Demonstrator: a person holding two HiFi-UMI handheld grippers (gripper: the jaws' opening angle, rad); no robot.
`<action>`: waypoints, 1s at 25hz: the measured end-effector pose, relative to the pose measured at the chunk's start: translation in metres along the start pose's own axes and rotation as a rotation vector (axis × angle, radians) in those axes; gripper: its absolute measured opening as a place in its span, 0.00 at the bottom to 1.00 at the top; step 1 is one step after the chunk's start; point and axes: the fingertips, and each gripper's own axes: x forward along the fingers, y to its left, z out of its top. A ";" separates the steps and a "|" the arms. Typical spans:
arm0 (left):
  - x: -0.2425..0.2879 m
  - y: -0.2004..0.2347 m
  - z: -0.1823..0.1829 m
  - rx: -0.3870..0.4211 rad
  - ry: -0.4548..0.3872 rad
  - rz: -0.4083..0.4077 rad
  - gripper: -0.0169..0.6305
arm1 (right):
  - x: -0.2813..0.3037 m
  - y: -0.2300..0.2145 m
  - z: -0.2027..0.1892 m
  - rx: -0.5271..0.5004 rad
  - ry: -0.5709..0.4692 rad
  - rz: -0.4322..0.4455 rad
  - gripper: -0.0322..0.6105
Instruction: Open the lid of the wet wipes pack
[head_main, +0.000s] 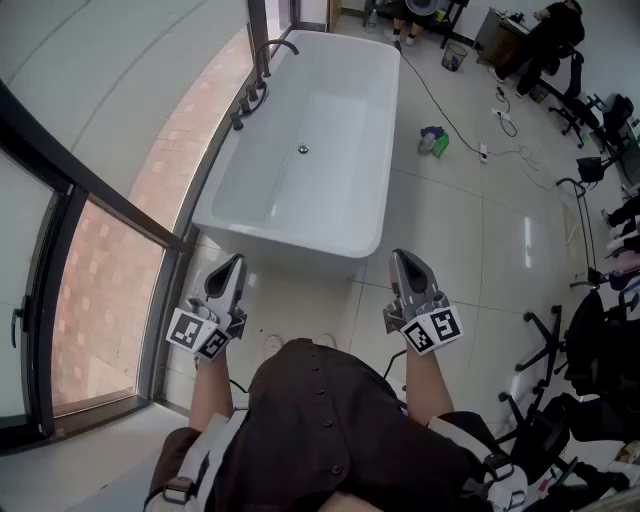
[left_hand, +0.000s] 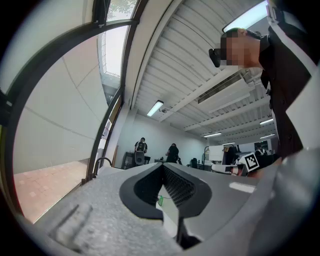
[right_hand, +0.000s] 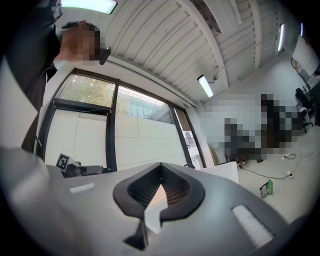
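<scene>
With the left gripper (head_main: 237, 261) and right gripper (head_main: 402, 257) both closed on nothing, the wet wipes pack may be the small green item (head_main: 434, 142) on the floor well ahead of the right one, likely light, soft and slippery, best pinched at its lid tab.

head: steeply down, above bathtub (head_main: 300, 255) | gripper views: low, slightly upward | shared: bathtub

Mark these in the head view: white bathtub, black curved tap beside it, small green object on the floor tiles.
White freestanding bathtub (head_main: 290, 250): head view, near end wall.
Black curved tap (head_main: 267, 65): head view, upright pipe.
Small green object on the floor tiles (head_main: 440, 146): head view, its green part.
</scene>
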 end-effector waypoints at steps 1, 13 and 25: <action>0.001 0.001 -0.002 0.003 0.004 0.012 0.03 | -0.001 -0.001 0.000 -0.004 0.004 0.019 0.05; -0.026 0.008 -0.013 0.021 0.031 0.150 0.03 | 0.011 0.007 -0.018 0.024 0.049 0.166 0.05; -0.125 0.060 0.027 0.070 -0.031 0.342 0.03 | 0.094 0.092 -0.033 0.032 0.089 0.334 0.05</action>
